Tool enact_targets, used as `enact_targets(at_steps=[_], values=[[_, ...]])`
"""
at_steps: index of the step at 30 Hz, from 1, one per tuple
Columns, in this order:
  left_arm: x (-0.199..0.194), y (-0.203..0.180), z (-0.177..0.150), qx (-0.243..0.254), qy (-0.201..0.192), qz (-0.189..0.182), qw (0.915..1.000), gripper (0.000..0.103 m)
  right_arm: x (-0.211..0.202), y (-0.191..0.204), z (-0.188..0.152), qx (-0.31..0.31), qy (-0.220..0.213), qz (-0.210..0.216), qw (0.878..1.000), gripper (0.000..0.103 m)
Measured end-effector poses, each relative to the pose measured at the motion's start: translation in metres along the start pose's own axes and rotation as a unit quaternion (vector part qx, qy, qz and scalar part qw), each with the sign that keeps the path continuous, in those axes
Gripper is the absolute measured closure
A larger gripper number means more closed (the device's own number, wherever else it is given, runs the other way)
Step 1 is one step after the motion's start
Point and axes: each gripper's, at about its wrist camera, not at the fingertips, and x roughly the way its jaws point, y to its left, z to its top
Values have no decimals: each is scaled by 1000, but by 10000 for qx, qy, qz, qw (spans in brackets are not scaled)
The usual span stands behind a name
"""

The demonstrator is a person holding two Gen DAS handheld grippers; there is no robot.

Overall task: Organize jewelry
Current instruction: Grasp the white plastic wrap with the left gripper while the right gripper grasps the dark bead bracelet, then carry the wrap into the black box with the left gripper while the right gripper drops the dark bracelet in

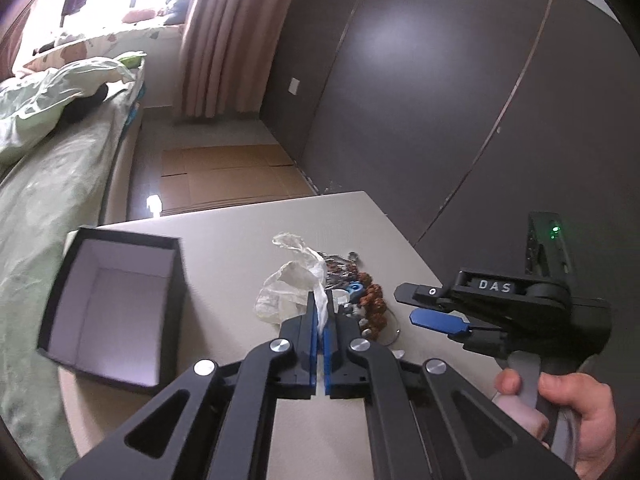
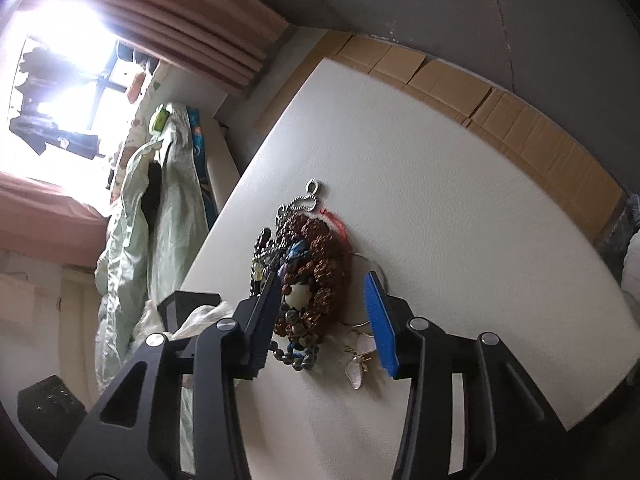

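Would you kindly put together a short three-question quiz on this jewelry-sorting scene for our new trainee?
1. True or false: the black box already holds jewelry.
2. What is the left gripper pinching: (a) plastic bag, (b) bead bracelet, (c) nothing?
3. Name the white piece lying nearest the right gripper.

Key:
1. False; it looks empty.
2. (a).
3. The butterfly brooch, beside the jewelry pile on the table.

Matt pebbled table point(image 2: 460, 220); crinkly translucent plastic bag point(image 1: 288, 280); rough brown beads point(image 2: 324, 268); matt black cardboard box point(image 1: 116, 304), white-lined.
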Motion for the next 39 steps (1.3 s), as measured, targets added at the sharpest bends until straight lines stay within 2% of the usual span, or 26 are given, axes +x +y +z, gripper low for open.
enact_targets(at_steps=[10,20,21,22,23,25,28,29,39], values=[[-41,19,1,-193,-229,0,9996,103,21,20,-26,-526,273,-344,9977,61],[-60,23,-6,-241,-297,36,9993,103,39,26,-42,-721,461,-432,9954,65],[-60,24,-6,-255,-299,41,9992,103,41,28,-43,-774,449,-474,9949,67],[-62,25,-6,-268,-303,51,9992,103,42,29,-44,-806,444,-472,9946,75],[-63,26,-7,-281,-311,59,9991,103,43,29,-43,-783,490,-446,9947,86],[-65,26,-7,-298,-330,60,9990,103,46,28,-46,-728,563,-362,9951,87],[-66,27,-6,-320,-346,80,9989,103,39,30,-47,-738,447,-328,9957,88],[-66,28,-7,-328,-345,87,9988,103,37,31,-47,-732,420,-279,9960,93],[-77,39,-2,-424,-469,200,9978,103,6,54,-46,-947,182,512,9940,93]])
